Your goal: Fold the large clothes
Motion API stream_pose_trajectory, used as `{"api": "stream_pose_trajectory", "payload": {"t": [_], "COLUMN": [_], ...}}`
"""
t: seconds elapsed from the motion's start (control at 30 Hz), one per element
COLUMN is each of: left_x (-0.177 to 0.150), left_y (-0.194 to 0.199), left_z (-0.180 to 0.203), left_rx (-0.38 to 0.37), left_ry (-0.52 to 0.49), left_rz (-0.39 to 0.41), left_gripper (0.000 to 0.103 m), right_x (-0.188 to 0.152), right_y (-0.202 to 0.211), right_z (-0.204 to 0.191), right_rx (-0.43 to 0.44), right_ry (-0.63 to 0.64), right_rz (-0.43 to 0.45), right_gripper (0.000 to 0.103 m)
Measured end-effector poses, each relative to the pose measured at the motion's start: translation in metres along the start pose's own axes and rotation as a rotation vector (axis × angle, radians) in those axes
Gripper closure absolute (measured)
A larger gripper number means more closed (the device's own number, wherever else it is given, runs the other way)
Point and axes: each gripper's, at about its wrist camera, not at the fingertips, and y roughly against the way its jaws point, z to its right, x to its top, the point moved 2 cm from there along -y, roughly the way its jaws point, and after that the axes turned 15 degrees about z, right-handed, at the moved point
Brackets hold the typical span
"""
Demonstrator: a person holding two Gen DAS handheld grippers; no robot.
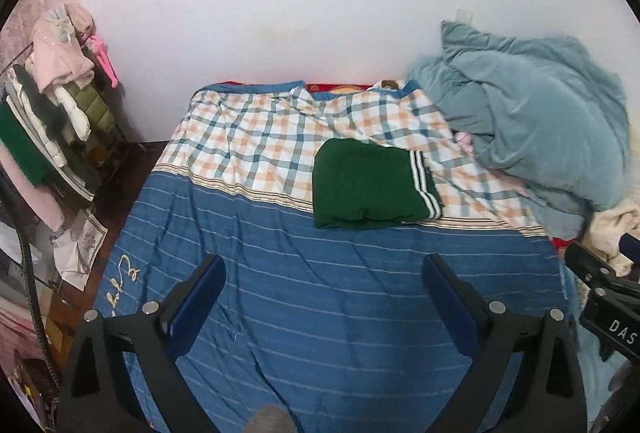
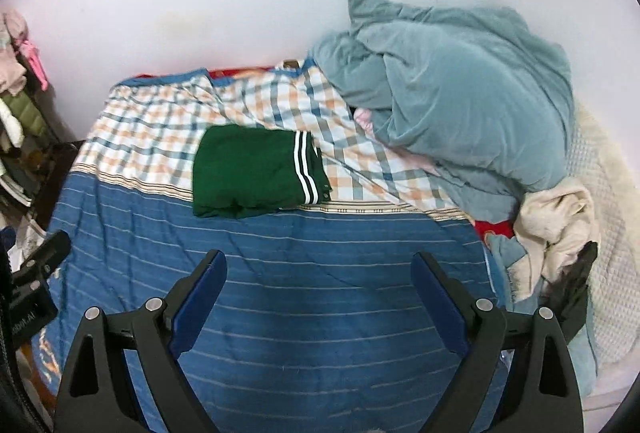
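Both my tools are spread wide and holding nothing: left tool (image 1: 322, 269) and right tool (image 2: 318, 267) hover over the blue striped sheet (image 2: 280, 273) on the bed. Further out, the green garment (image 2: 256, 175) sits folded into a neat block where the sheet turns plaid. Past that, a teal blanket (image 2: 460, 93) is heaped by the wall, cream clothes (image 2: 556, 229) beside it. Risk, I think: grabbing the next piece could drag the sheet and tip my fold. No containers here.
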Motion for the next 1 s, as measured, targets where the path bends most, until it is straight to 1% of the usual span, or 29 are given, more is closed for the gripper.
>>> {"api": "stream_pose_trajectory", "payload": {"t": [0.13, 0.23, 0.47, 0.6, 0.73, 1.0], "left_x": [0.005, 0.007, 0.013, 0.013, 0.011, 0.007], "left_y": [0.042, 0.065, 0.103, 0.119, 0.132, 0.144], "left_z": [-0.004, -0.005, -0.003, 0.000, 0.003, 0.005], "left_rx": [0.002, 0.012, 0.018, 0.022, 0.019, 0.001], "left_ry": [0.010, 0.007, 0.003, -0.001, -0.004, 0.004], "left_rz": [0.032, 0.065, 0.121, 0.153, 0.183, 0.188], "left_gripper": [0.003, 0.003, 0.003, 0.003, 0.003, 0.002], "right_x": [0.008, 0.010, 0.014, 0.015, 0.016, 0.017], "right_y": [0.064, 0.105, 0.172, 0.200, 0.218, 0.237], "right_z": [0.000, 0.004, 0.016, 0.022, 0.029, 0.039], "right_rx": [0.004, 0.004, 0.002, 0.007, 0.012, 0.026], "right_ry": [0.014, 0.016, 0.009, 0.013, 0.013, 0.013], "right_rz": [0.049, 0.085, 0.156, 0.186, 0.212, 0.234], "right_gripper": [0.009, 0.009, 0.009, 0.008, 0.007, 0.006]}}
